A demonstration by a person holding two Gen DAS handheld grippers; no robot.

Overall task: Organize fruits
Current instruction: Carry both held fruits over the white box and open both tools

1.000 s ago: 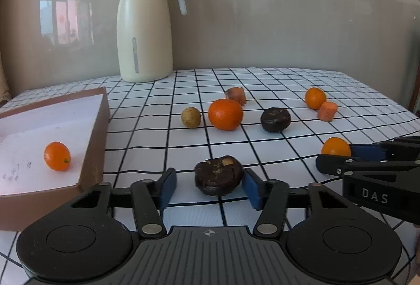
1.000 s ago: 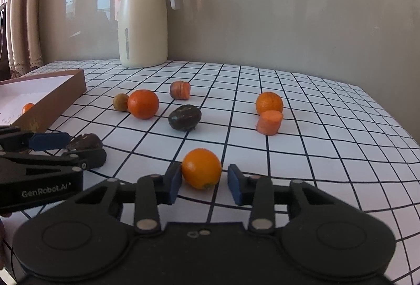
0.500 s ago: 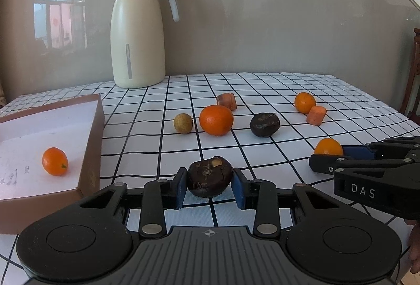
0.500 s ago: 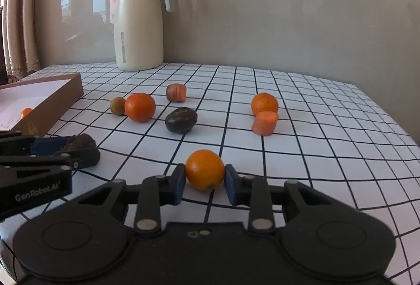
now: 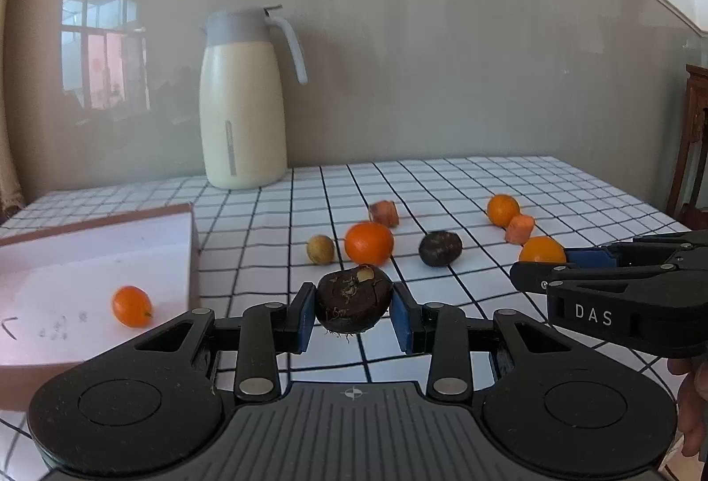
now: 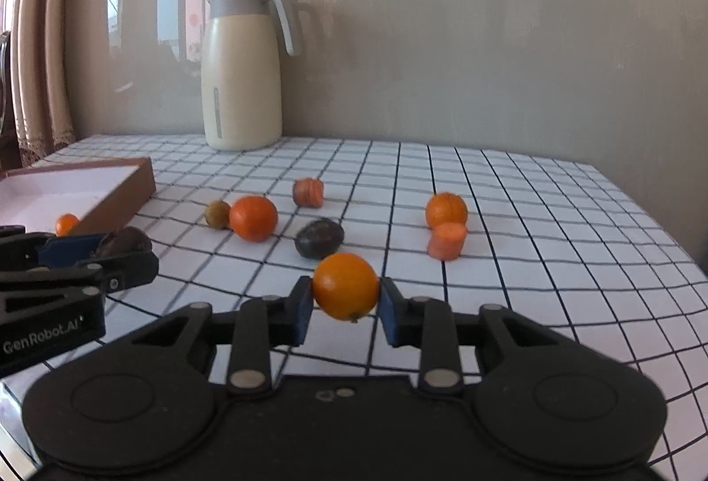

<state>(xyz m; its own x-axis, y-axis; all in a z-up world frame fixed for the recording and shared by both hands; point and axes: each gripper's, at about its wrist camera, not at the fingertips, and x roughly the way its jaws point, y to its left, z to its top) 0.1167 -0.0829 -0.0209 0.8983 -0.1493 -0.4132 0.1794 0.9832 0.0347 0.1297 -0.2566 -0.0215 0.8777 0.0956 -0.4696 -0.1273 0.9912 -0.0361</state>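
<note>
My left gripper [image 5: 353,315] is shut on a dark brown wrinkled fruit [image 5: 354,297] and holds it above the checked tablecloth. My right gripper [image 6: 345,308] is shut on a small orange [image 6: 346,285], also lifted. The brown box [image 5: 191,242] with a white inside lies at the left and holds one small orange [image 5: 131,306]. On the cloth lie a larger orange [image 5: 368,243], a tan round fruit [image 5: 320,248], another dark fruit [image 5: 440,248], an orange [image 5: 503,209] and two carrot pieces [image 5: 520,228] [image 5: 384,213].
A cream thermos jug [image 5: 241,105] with a grey lid stands at the back against the wall. A wooden chair [image 5: 692,153] shows past the table's right edge. The right gripper's body [image 5: 619,295] reaches in at the right of the left wrist view.
Both grippers closed on their fruits, the left on the dark fruit and the right on the small orange, and both lifted them off the cloth.
</note>
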